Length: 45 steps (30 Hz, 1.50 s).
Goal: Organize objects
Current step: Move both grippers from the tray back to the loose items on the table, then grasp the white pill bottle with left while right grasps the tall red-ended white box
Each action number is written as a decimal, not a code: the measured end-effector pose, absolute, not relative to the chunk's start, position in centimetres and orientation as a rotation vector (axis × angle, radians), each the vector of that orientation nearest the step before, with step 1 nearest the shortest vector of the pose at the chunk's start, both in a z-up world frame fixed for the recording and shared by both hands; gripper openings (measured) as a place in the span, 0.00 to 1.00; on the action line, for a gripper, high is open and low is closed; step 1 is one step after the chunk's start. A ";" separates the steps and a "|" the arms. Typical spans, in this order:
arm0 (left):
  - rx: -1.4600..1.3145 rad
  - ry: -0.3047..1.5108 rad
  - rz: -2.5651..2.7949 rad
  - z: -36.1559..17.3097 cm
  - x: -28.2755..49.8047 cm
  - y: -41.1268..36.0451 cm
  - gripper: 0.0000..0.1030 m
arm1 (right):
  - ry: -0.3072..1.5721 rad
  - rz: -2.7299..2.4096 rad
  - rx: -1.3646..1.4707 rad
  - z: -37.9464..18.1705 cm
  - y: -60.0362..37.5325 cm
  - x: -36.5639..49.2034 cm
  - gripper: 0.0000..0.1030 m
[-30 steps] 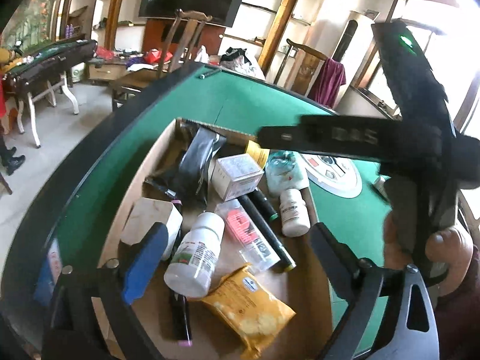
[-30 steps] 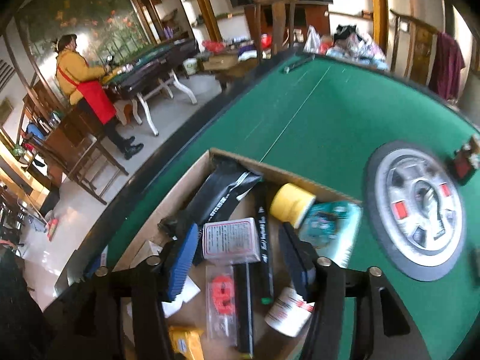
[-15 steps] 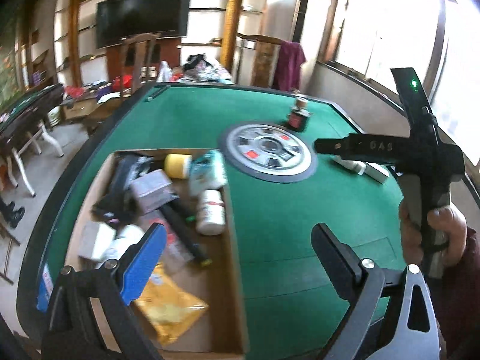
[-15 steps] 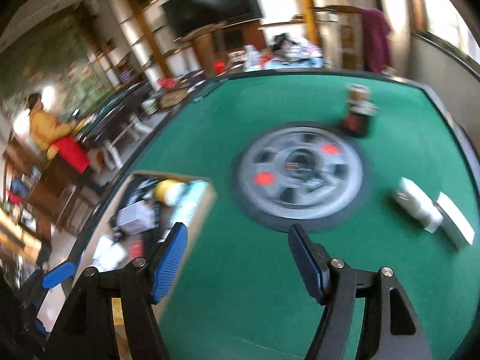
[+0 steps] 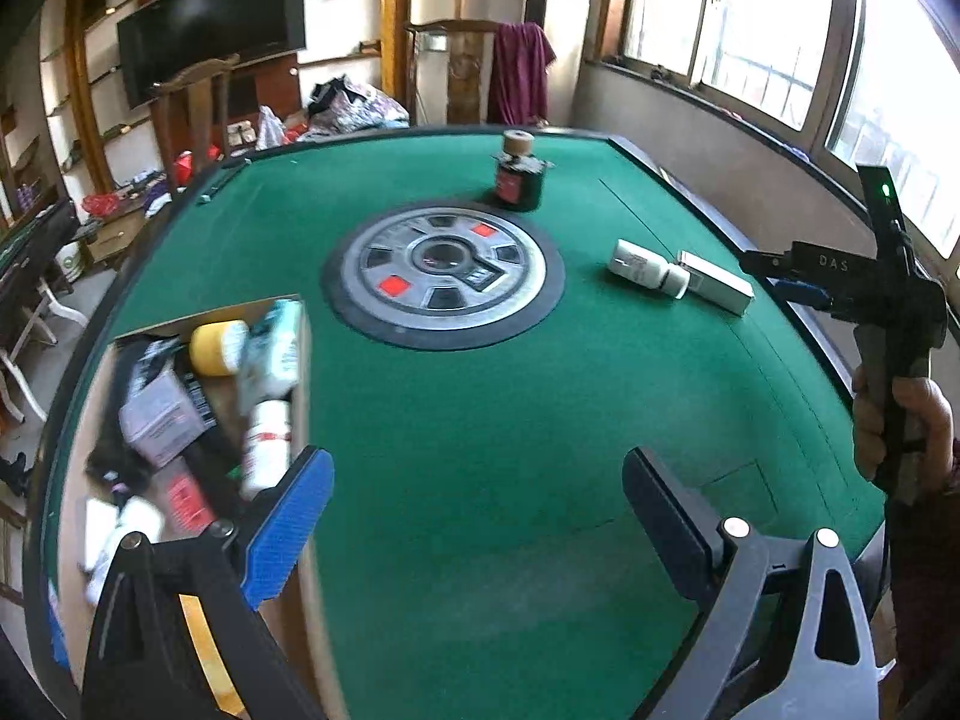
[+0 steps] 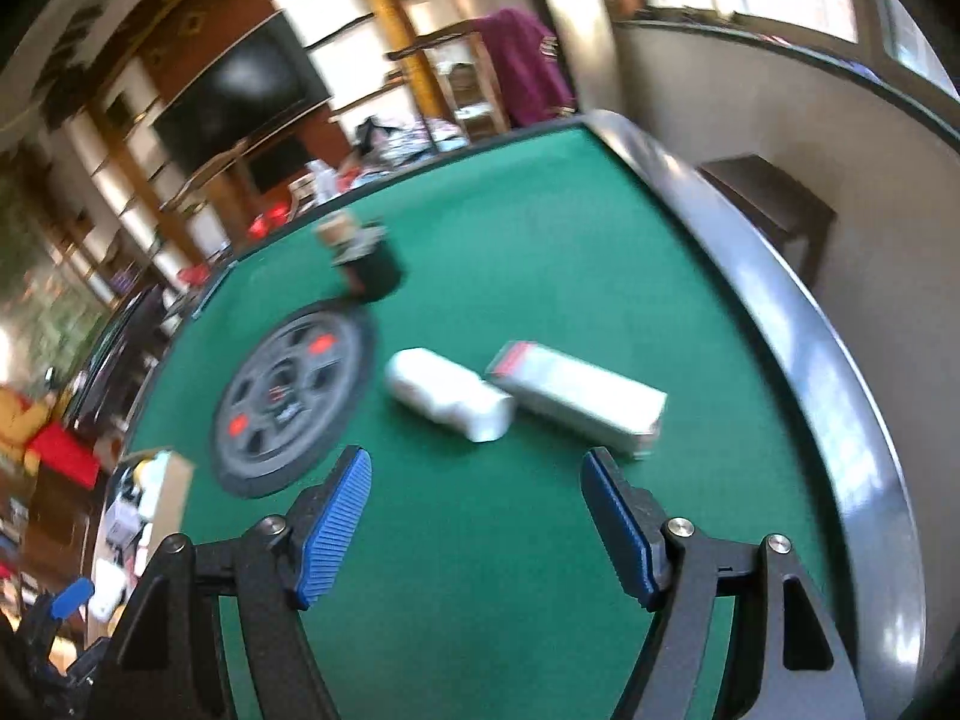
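Note:
A white bottle (image 6: 447, 399) lies on its side on the green table (image 6: 540, 570), end to end with a long white box (image 6: 579, 399). My right gripper (image 6: 474, 468) hovers just short of them, its jaws opening with nothing between the blue pads. My left gripper (image 5: 474, 480) stands open and empty over bare felt beside the cardboard box (image 5: 303, 360), which holds several items: a yellow roll (image 5: 216, 348), a white pill bottle (image 5: 267, 444) and small packets. The same bottle (image 5: 645, 267) and long white box (image 5: 717, 282) lie at the right in the left wrist view.
A grey round disc (image 5: 441, 270) is set in the table's centre. A dark jar with a tan lid (image 5: 517, 180) stands beyond it. A hand (image 5: 900, 420) grips the right tool at the right edge. The raised rail (image 6: 840, 390) runs close behind the white box.
Both grippers swung right, away from above the cardboard box. The right one now faces the lying bottle and long white box, and its jaws stand wider.

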State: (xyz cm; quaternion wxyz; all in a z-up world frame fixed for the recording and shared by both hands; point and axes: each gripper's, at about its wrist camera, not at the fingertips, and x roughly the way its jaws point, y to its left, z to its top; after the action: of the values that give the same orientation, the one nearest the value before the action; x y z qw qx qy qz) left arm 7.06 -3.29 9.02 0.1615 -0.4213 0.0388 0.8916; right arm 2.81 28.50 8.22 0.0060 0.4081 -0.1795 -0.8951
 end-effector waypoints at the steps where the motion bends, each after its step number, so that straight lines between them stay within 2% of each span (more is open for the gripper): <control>1: -1.208 0.109 2.536 8.9 6.6 -2.7 0.94 | -0.593 -2.805 1.285 7.8 29.4 2.7 0.75; 4: -1.223 0.093 2.518 8.5 4.3 -0.8 0.94 | -0.647 -2.817 1.314 6.5 31.6 2.2 0.75; 10: -1.270 -0.034 2.458 7.6 0.2 2.2 0.94 | -0.626 -2.849 1.359 4.8 33.6 0.2 0.75; 19: -1.294 -0.296 2.388 5.4 -3.0 3.7 0.94 | -0.280 -2.798 1.375 3.9 31.9 -4.9 0.75; 22: -1.320 -0.339 2.387 4.9 -4.1 4.0 0.94 | -0.247 -2.753 1.357 3.4 31.0 -4.7 0.75; 24: -1.335 -0.344 2.383 4.5 -4.5 4.6 0.94 | -0.235 -2.723 1.379 3.2 30.7 -4.6 0.66; 25: -1.340 -0.347 2.377 4.4 -4.7 4.9 0.94 | -0.232 -2.710 1.391 3.0 30.4 -4.5 0.39; 26: -1.345 -0.348 2.371 4.3 -4.9 5.3 0.94 | -0.226 -2.697 1.423 2.6 30.2 -4.6 0.29; 29: -1.349 -0.331 2.364 4.3 -5.7 7.0 0.94 | -0.194 -2.697 1.446 2.7 29.8 -3.9 0.28; 37: -1.299 -0.165 2.460 5.6 -8.6 14.0 0.94 | -0.322 -2.716 1.467 2.7 30.4 0.0 0.29; 45: -1.365 0.134 2.623 2.8 -10.5 18.8 0.94 | -0.476 -2.673 1.424 2.5 31.8 0.3 0.29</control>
State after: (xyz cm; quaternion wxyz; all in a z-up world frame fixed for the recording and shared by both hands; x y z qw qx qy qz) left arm -10.50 18.76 2.79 0.0905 -0.4593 0.0451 0.8825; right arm 0.26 31.76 2.54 0.0380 0.4643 -0.1552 -0.8712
